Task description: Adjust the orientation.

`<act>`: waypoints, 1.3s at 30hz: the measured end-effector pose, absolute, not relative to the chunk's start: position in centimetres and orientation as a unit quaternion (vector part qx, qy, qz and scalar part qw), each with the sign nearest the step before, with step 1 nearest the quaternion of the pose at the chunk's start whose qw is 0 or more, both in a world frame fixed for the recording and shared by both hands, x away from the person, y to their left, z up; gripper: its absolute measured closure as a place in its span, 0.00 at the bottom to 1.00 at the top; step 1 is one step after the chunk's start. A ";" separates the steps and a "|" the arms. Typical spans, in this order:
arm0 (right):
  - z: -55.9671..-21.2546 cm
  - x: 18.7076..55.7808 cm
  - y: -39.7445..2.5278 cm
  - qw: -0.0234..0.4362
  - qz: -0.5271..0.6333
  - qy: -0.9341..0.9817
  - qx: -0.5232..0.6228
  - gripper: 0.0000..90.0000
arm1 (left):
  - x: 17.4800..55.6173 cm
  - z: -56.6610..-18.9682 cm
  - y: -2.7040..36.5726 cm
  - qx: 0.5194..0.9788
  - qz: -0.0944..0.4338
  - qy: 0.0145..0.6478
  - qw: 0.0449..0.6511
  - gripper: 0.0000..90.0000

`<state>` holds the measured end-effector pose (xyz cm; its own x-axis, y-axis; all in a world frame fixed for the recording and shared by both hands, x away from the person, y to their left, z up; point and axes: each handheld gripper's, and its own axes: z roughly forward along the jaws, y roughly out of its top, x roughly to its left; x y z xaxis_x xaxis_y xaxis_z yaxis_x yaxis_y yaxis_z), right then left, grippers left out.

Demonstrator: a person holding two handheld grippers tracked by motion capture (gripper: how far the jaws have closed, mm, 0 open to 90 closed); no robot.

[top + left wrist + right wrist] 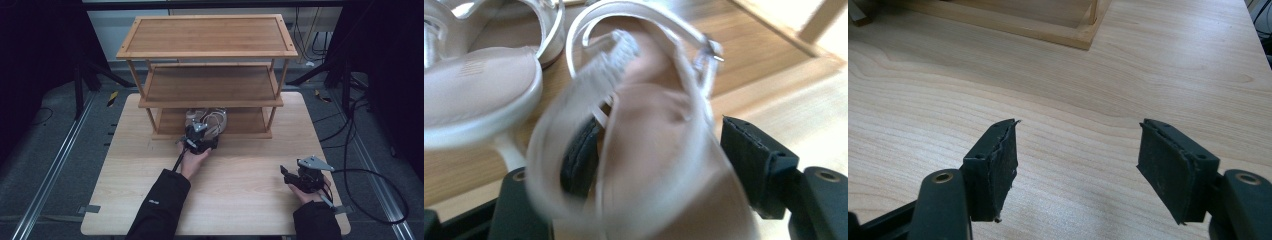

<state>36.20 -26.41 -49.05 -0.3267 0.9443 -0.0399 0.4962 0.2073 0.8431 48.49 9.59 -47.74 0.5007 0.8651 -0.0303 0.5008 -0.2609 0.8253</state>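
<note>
Left gripper view, nearest first: left tongs [659,150] spread wide at bottom of frame, black pads either side of a pale strappy sandal [644,100] without pinching it. Left pad tucked behind a strap loop, right pad just beside the sole edge; too blurred to say whether touching. Probably straddling the sandal's heel end to set it down or take it up squarely, toe pointing away. Second sandal [479,90] at upper left of frame, just beside the first, heel post visible, lying on the bottom shelf [764,55] of the rack. Looks like a pair kept side by side, as on a shoe rack.

Right gripper view: right tongs [1078,150] gaping, nothing between the pads, held low over bare worktop [1148,65], well apart from the sandals. Likely parked out of the way while the other hand works.

High view: left hand [192,157] reaching to centre of frame at the rack's front edge, right hand [310,192] resting at lower right. Pale wood-grain worktop, smooth, square. Bamboo rack [207,35] at its far edge, three tiers, upper two bare.

Beyond: grey floor, metal rails [55,160] running down the left and right of frame, black cables [370,175] trailing at right, dark curtains [35,50] in both upper corners, dim light.
</note>
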 end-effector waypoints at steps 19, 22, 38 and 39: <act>-49.0 36.1 -26.5 0.292 0.379 0.718 0.505 0.36 | 46.7 -50.3 10.3 0.770 0.221 0.449 0.396 0.84; -49.1 36.1 -26.6 0.291 0.380 0.718 0.505 0.37 | 46.8 -50.1 10.3 0.770 0.223 0.440 0.404 0.85; -49.1 36.2 -26.6 0.295 0.380 0.719 0.501 0.38 | 49.7 -48.7 9.0 0.755 0.247 0.450 0.407 0.87; -49.1 36.3 -26.6 0.295 0.380 0.719 0.502 0.38 | 50.0 -48.7 9.0 0.756 0.251 0.450 0.404 0.87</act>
